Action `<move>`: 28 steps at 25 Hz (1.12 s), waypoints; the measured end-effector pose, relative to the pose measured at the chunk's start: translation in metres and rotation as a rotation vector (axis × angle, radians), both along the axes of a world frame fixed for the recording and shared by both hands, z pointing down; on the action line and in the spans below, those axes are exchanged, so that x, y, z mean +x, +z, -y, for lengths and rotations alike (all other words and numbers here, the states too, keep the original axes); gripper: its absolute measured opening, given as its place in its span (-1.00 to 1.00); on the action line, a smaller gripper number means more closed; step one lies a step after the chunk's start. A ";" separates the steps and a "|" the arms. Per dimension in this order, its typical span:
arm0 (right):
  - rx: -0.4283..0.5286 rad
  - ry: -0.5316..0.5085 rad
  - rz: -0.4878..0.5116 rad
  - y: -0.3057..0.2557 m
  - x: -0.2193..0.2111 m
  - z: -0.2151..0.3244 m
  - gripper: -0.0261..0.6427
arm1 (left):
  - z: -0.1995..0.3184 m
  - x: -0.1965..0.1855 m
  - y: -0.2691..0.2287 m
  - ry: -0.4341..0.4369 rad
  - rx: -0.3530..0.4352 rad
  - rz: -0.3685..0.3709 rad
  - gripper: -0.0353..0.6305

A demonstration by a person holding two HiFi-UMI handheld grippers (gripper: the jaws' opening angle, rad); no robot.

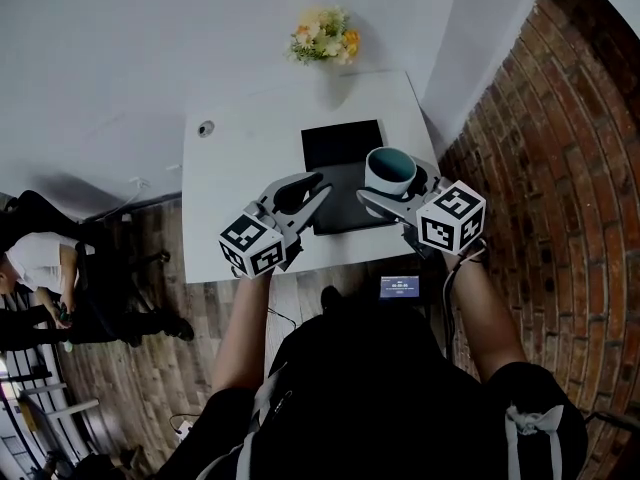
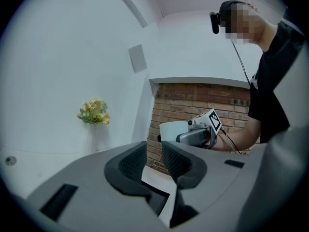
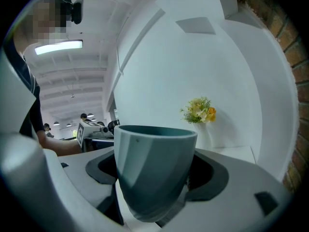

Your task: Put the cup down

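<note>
A teal cup [image 1: 390, 171] with a pale outer wall is held upright above the right edge of a black mat [image 1: 335, 148] on the white table [image 1: 240, 168]. My right gripper [image 1: 397, 184] is shut on the cup, one jaw on each side of its lower body. In the right gripper view the cup [image 3: 154, 168] fills the space between the jaws and hides the right gripper [image 3: 154, 187] pads. My left gripper [image 1: 322, 184] hovers over the mat's left side. Its jaws stand a little apart, so it is open with nothing between them. From the left gripper [image 2: 153, 153], the cup [image 2: 174, 131] shows to the right.
A vase of yellow flowers [image 1: 325, 36] stands at the table's far edge by the white wall. A brick wall [image 1: 560, 148] runs close along the right side. A small round fitting [image 1: 206, 128] sits in the tabletop at left. A seated person [image 1: 40, 258] is at far left.
</note>
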State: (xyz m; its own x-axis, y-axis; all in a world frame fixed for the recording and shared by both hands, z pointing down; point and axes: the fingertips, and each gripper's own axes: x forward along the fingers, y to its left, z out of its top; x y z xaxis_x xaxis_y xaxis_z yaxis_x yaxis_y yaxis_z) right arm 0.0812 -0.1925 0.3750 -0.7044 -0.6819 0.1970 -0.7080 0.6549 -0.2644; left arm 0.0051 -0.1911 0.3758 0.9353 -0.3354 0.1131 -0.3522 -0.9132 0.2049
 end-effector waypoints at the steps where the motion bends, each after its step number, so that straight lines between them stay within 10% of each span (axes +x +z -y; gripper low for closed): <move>1: 0.000 -0.002 0.000 0.000 0.000 0.001 0.26 | 0.001 0.000 0.000 -0.001 0.000 -0.001 -0.58; 28: -0.010 -0.028 0.006 0.007 -0.002 0.038 0.26 | 0.022 -0.012 -0.005 -0.077 0.003 -0.042 -0.76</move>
State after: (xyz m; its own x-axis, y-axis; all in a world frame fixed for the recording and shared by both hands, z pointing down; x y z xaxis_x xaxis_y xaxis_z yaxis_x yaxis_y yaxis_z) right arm 0.0796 -0.2309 0.3817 -0.7246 -0.6598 0.1990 -0.6875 0.6720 -0.2751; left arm -0.0068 -0.2131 0.3708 0.9105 -0.4070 0.0730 -0.4127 -0.8843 0.2185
